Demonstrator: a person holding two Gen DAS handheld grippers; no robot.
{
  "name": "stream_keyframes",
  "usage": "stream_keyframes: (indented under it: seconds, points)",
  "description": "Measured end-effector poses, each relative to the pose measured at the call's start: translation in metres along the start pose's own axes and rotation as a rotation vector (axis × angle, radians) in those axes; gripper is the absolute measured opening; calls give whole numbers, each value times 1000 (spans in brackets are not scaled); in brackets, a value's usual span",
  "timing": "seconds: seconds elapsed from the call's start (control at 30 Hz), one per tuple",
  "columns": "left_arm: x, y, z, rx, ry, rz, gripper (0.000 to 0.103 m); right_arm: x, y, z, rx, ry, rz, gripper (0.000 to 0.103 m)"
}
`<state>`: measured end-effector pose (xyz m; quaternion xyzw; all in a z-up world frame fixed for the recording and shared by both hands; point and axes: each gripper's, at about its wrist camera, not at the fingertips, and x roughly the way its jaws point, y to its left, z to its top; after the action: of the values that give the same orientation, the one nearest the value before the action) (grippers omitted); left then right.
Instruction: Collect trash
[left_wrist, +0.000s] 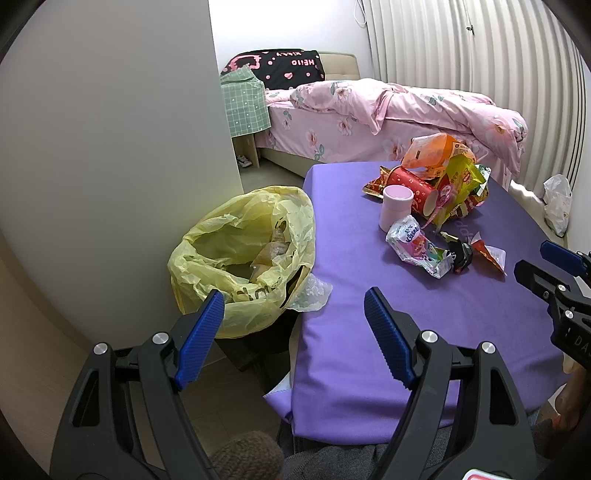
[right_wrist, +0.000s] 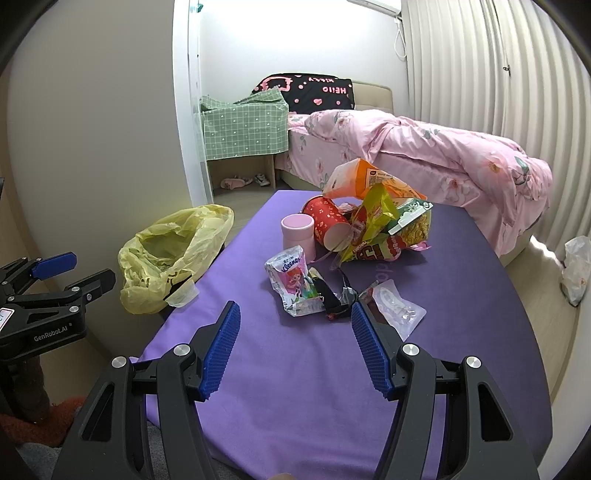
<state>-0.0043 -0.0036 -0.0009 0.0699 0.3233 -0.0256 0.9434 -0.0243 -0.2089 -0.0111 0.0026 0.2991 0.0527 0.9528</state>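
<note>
Both grippers hang over the near end of the purple table (right_wrist: 461, 369), jaws spread wide and holding nothing. The left gripper (left_wrist: 294, 310) sits above the table's edge, next to the yellow bag (left_wrist: 236, 254) on the floor beside it. The right gripper (right_wrist: 291, 321) faces the trash: a tissue pack (right_wrist: 293, 280) and a clear wrapper (right_wrist: 397, 302) lie closest, with a pink cup (right_wrist: 298, 232), a red tube (right_wrist: 327, 221) and a heap of snack bags (right_wrist: 376, 221) behind. Collecting looks barely begun. Next, I'd guess, the right gripper reaches forward, pinches the tissue pack, and carries it left to the bag.
</note>
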Motion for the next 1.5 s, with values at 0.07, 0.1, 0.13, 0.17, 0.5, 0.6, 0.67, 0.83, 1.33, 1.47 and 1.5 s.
stream_keyframes:
  seconds: [0.07, 0.1, 0.13, 0.17, 0.5, 0.6, 0.67, 0.83, 1.33, 1.47, 1.5]
  points:
    - [-1, -1, -1, 0, -1, 0, 74, 0, 1, -1, -3, 0, 1, 59]
    - [-1, -2, 3, 2, -1, 2, 74, 0, 1, -1, -5, 0, 0, 59]
    - [1, 1, 3, 2, 2, -1, 74, -1, 2, -1, -6, 0, 0, 59]
    - [1, 0, 3, 2, 2, -1, 74, -1, 3, -2, -6, 0, 0, 59]
    - [0, -1, 3, 1, 2, 1, 74, 0, 1, -1, -1, 1, 2, 59]
    - [1, 0, 3, 2, 4, 0, 74, 0, 1, -1, 0, 1, 2, 59]
    - [1, -1, 3, 1, 2, 1, 74, 0, 1, -1, 0, 1, 1, 59]
    - [2, 1, 3, 2, 4, -1, 74, 1, 1, -2, 0, 1, 2, 59]
    - [2, -1, 4, 1, 4, 0, 74, 0, 0, -1, 1, 2, 4, 59]
    - [1, -2, 4, 0, 4, 1, 74, 0, 0, -1, 3, 3, 4, 59]
    - [2, 1, 4, 2, 4, -2, 74, 1, 0, -2, 3, 3, 4, 59]
